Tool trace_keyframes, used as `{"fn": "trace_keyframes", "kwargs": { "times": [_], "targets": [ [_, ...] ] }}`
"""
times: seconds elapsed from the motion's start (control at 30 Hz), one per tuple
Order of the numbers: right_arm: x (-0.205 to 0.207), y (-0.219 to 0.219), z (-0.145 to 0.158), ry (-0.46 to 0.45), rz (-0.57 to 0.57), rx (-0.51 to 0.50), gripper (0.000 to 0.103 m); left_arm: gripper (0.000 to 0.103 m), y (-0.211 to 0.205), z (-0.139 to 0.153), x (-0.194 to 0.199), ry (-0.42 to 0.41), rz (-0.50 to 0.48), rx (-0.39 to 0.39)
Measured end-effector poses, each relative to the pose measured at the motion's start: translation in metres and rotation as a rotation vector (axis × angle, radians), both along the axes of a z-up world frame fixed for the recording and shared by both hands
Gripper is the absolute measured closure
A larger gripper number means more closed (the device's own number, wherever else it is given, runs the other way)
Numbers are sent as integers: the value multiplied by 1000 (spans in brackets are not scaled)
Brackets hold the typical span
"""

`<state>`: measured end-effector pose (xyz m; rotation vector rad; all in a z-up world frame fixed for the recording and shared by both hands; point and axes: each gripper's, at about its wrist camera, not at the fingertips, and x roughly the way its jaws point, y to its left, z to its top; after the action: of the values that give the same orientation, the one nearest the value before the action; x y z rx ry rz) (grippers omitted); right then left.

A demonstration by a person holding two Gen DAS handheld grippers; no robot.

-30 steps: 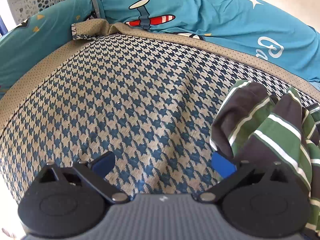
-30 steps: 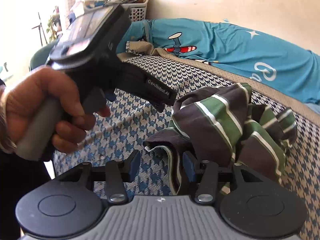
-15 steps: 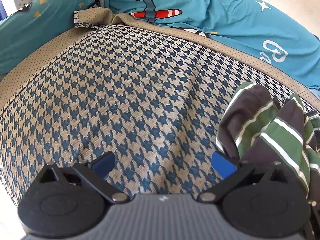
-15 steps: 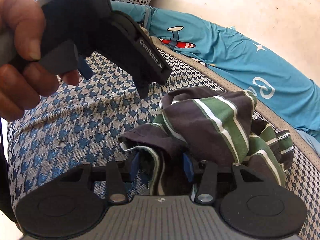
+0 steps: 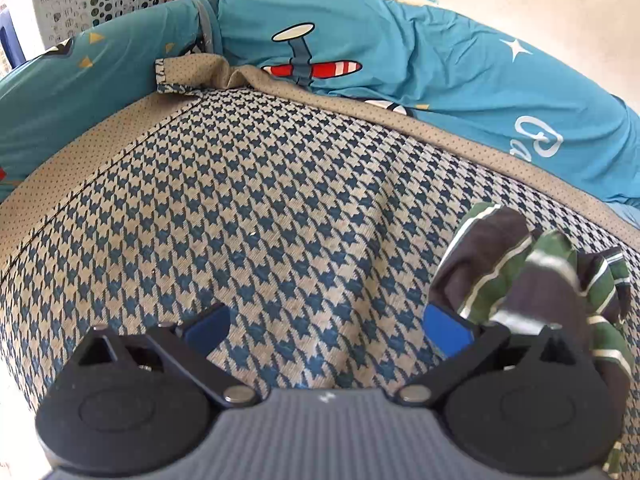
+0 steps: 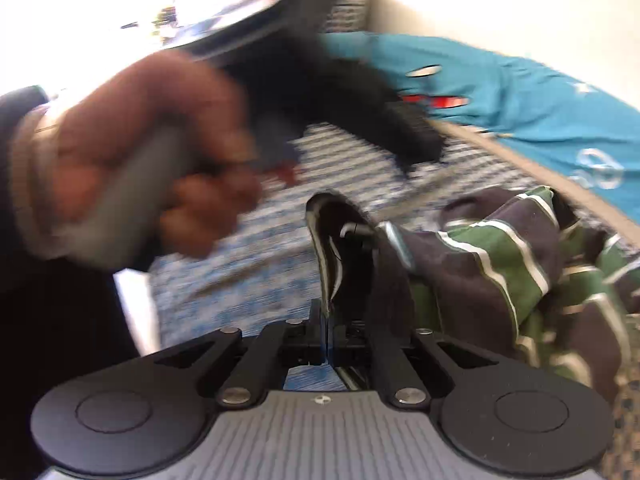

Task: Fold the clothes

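At the lower centre of the right view, the striped shirt (image 6: 492, 256) is pinched by the right gripper (image 6: 325, 336); the left gripper (image 5: 326, 326) is held wide apart, empty. The thin hem could be lost if pulled hard.

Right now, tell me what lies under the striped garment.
The striped garment lies crumpled on the houndstooth cover, which shows all around it. The right gripper is shut on its edge. Whatever lies beneath the heap itself is covered.
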<state>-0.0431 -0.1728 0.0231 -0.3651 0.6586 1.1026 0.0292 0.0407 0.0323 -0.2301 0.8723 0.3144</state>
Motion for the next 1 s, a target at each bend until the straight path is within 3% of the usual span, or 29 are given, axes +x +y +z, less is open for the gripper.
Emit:
{"fn": "trace_keyframes", "kwargs": {
  "times": [0.2,0.5,0.67,0.83,1.0],
  "targets": [
    [-28,-3,-2,69,91,-11,100,0,-7,4,-2,-28,-43,-23],
    [-55,-14,-8,101,209,-61,95,0,-27,3,-1,-51,-122,-46],
    [-42,-31,3,81,115,-5,92,0,-42,-2,3,-34,-164,-38],
    [-32,-48,14,41,-21,48,80,0,-53,2,3,-76,-198,-11],
    [7,-57,21,-18,-160,42,78,0,-64,1,7,-100,-248,-10]
  ]
}}
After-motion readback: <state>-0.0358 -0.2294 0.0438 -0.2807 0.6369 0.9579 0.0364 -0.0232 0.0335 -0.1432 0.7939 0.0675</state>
